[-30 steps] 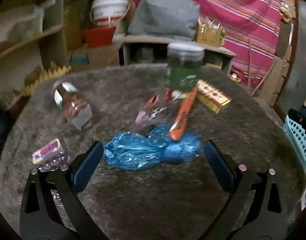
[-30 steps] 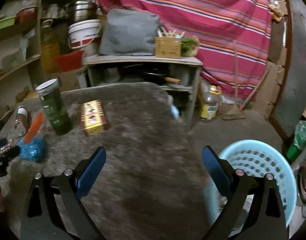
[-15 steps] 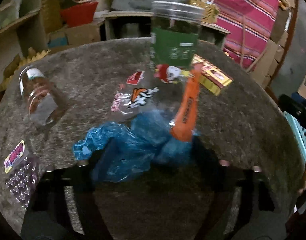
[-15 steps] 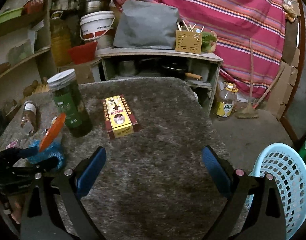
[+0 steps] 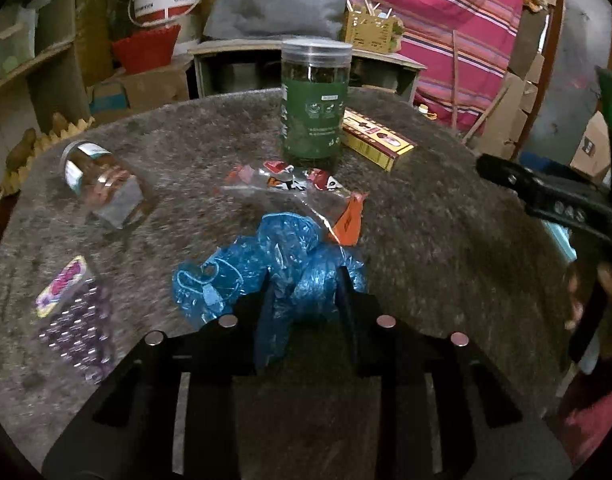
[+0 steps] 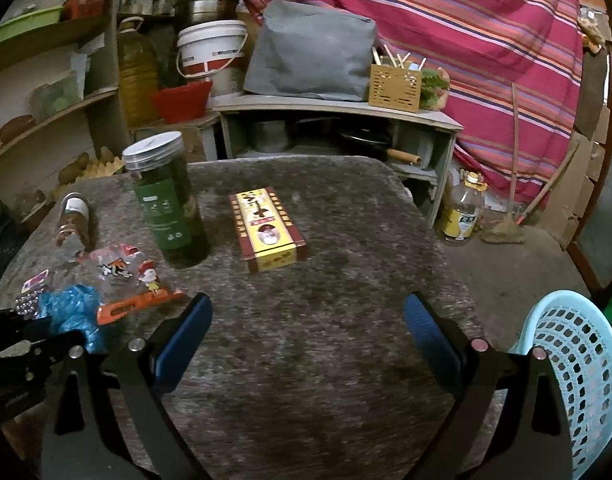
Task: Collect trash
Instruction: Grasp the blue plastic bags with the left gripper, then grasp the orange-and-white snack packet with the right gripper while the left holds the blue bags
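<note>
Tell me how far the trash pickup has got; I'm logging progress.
Done: nothing visibly binned; what shows of the blue basket looks empty. In hand: the left gripper is clamped on the blue plastic bag. Left: the clear snack wrapper; the right gripper is open.

on your desk (image 6: 346, 320) a green-labelled jar (image 6: 166, 196) stands upright, a red and yellow box (image 6: 266, 232) just beside it; a small bottle (image 5: 102, 184) lies tipped nearby.
</note>
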